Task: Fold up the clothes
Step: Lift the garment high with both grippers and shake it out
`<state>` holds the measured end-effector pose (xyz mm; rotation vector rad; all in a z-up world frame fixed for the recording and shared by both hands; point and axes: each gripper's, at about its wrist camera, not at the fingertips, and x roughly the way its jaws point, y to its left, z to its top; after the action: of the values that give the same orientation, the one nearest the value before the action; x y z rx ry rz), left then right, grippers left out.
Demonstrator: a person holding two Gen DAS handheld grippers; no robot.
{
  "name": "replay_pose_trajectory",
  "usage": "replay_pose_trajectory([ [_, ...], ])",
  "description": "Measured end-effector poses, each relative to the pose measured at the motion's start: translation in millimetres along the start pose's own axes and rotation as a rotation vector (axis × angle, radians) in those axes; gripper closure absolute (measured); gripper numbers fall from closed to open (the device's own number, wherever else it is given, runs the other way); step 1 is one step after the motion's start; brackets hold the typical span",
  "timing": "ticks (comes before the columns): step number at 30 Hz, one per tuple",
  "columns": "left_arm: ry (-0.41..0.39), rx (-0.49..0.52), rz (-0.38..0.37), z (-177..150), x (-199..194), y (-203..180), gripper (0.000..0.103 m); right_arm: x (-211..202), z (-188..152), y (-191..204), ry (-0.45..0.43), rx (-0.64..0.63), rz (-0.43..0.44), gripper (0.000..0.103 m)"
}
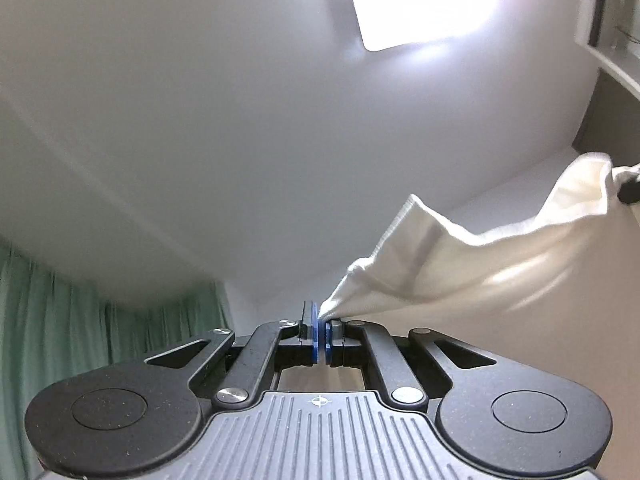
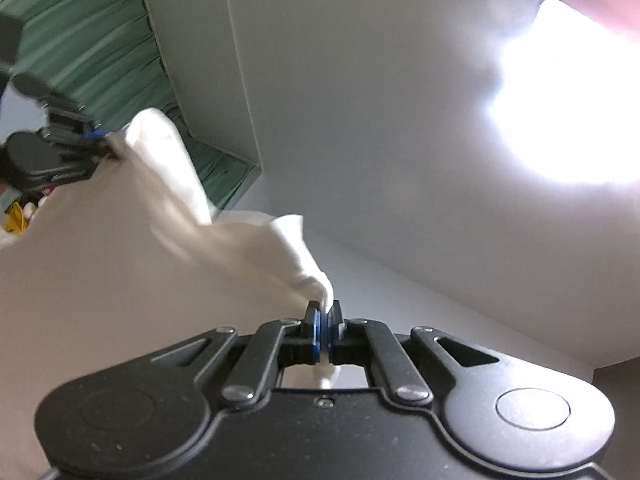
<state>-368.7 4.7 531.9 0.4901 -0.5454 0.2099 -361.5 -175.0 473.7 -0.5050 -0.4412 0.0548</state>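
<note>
The left gripper [image 1: 322, 332] was seen from its own camera pointing upward, toward a white ceiling [image 1: 200, 140] with a bright light panel [image 1: 420, 0]. Its blue pads [image 1: 316, 330] were pressed together, and a corner of a white garment [image 1: 460, 264] was clamped between them. From this corner the cloth was stretched up and to the right, where its far end was held by a dark object at the picture edge, probably the other gripper, though too little of it was visible to be sure.

In the right wrist view the right gripper [image 2: 325, 330] was also closed on the white garment [image 2: 120, 260]; a small fold of cloth was pinched between the pads and a bit of it was seen behind them. The garment was spread to the left and was raised in the air between both tools. At the far left the left gripper [image 2: 94, 134] was visible, touching the other end of the cloth. A green curtain [image 2: 100, 40] was hanging behind it, and it was also seen at the lower left of the left wrist view [image 1: 80, 320].
</note>
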Motion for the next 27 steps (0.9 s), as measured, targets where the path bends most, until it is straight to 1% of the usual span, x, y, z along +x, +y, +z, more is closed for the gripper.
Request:
replay_pose_trajectory([
  [2, 0.014, 0.027, -0.02, 5, 14, -2, 0.1, 5, -1, -1, 0.006, -0.028, 0.001, 0.099],
  [4, 0.038, 0.045, -0.035, 2, 23, -5, 0.1, 9, -3, -2, 0.012, -0.049, 0.004, 0.099],
  [6, 0.051, 0.061, -0.036, -2, 27, -8, 0.1, 10, -7, 1, 0.014, -0.057, 0.011, 0.099],
  [8, 0.059, 0.054, -0.038, -8, 28, -11, 0.1, 14, -12, 5, 0.019, -0.068, 0.013, 0.099],
  [10, 0.068, 0.052, -0.046, -17, 32, -17, 0.1, 26, -21, 9, 0.048, -0.068, 0.024, 0.099],
  [12, 0.093, 0.07, -0.056, -29, 40, -29, 0.1, 44, -34, 13, 0.091, -0.067, 0.041, 0.099],
  [14, 0.134, 0.082, -0.074, -44, 54, -45, 0.1, 73, -54, 17, 0.152, -0.073, 0.061, 0.099],
  [17, 0.23, 0.051, -0.121, -73, 87, -69, 0.1, 122, -87, 24, 0.24, -0.088, 0.085, 0.099],
  [19, 0.28, 0.071, -0.132, -99, 117, -95, 0.1, 161, -111, 30, 0.288, -0.105, 0.084, 0.099],
  [22, 0.326, 0.11, -0.133, -134, 162, -122, 0.1, 223, -138, 31, 0.34, -0.111, 0.06, 0.099],
  [24, 0.341, 0.132, -0.127, -147, 192, -136, 0.1, 263, -145, 23, 0.349, -0.092, 0.027, 0.099],
  [27, 0.356, 0.139, -0.098, -146, 243, -146, 0.1, 317, -136, 6, 0.33, -0.097, -0.047, 0.099],
])
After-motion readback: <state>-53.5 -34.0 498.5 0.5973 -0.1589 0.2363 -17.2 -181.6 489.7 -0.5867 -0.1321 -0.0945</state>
